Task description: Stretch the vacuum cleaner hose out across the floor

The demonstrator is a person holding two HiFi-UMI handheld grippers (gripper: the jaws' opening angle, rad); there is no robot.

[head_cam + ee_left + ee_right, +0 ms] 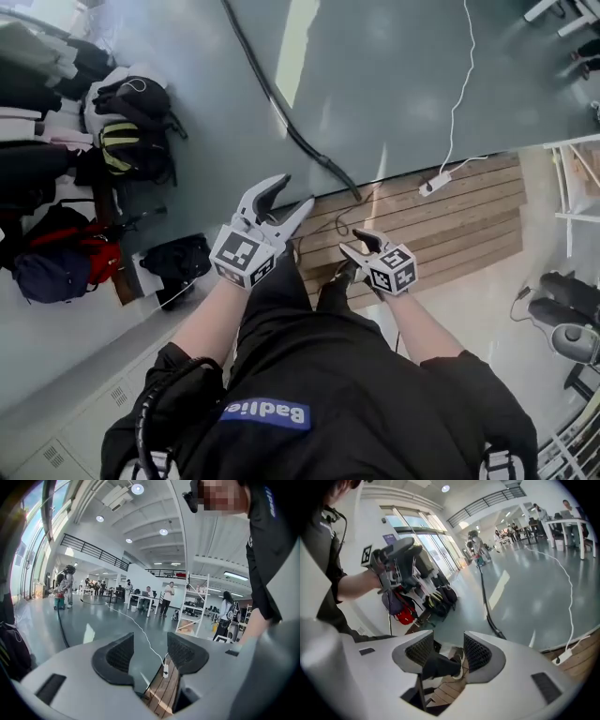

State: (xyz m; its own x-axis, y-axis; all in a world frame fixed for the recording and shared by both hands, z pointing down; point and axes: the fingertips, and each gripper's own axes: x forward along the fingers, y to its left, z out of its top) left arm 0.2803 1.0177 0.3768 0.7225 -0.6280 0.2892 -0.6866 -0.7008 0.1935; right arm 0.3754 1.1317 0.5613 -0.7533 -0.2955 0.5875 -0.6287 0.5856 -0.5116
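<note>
The glossy grey floor [394, 84] meets a slatted wooden deck [469, 225] set at an angle. A black hose [281, 117] runs across the floor from the far side, its near end at the deck's edge, and a thin white cable [459, 94] trails down to a power strip [435, 183] that rests on the deck's boards. Along the wall at the left, bags sit in a row on the floor: a black backpack [136, 98], a yellow-striped backpack [131, 150], a red bag [89, 248] and a flat black bag [173, 258].

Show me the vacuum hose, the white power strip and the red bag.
vacuum hose [270, 96], head view, midway along its black length.
white power strip [434, 184], head view, centre of its body.
red bag [97, 257], head view, its red front panel.
</note>
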